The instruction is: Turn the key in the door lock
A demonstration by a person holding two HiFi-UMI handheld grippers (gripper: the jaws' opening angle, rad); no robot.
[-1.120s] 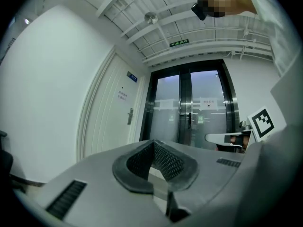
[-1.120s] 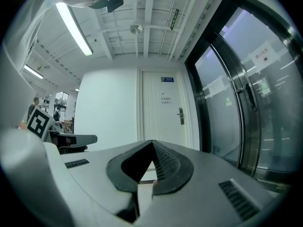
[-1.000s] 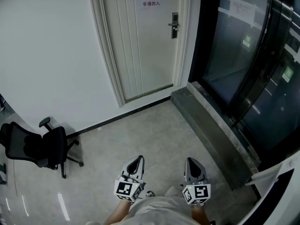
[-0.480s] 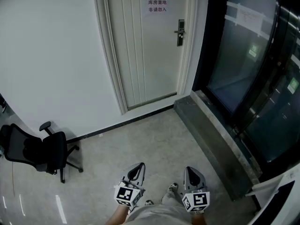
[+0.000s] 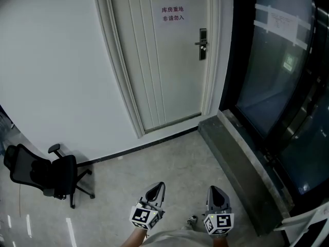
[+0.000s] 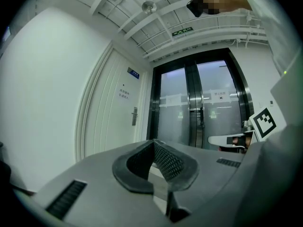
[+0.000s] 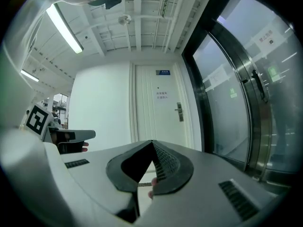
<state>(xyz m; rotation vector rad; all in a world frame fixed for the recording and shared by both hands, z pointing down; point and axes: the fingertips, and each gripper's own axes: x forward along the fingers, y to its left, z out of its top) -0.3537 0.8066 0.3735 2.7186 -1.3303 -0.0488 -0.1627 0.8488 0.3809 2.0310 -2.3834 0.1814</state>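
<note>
A white door (image 5: 164,66) stands ahead in the head view, with a dark lock plate and lever handle (image 5: 202,44) near its right edge. At this distance I cannot make out a key. The lock also shows far off in the left gripper view (image 6: 134,116) and the right gripper view (image 7: 179,112). My left gripper (image 5: 156,193) and right gripper (image 5: 215,194) are held level side by side at the bottom, pointing at the door, several steps from it. The left gripper's (image 6: 154,142) jaw tips meet. The right gripper's (image 7: 152,142) jaws are also closed, with nothing between the tips.
A black office chair (image 5: 46,174) stands at the left by the white wall. Dark glass doors (image 5: 277,76) run along the right, with a raised stone sill (image 5: 241,158) at their foot. A printed sign (image 5: 172,13) hangs on the door.
The person has walked toward the door, which now looks nearer and larger. Both grippers moved forward with the person and stayed shut.
</note>
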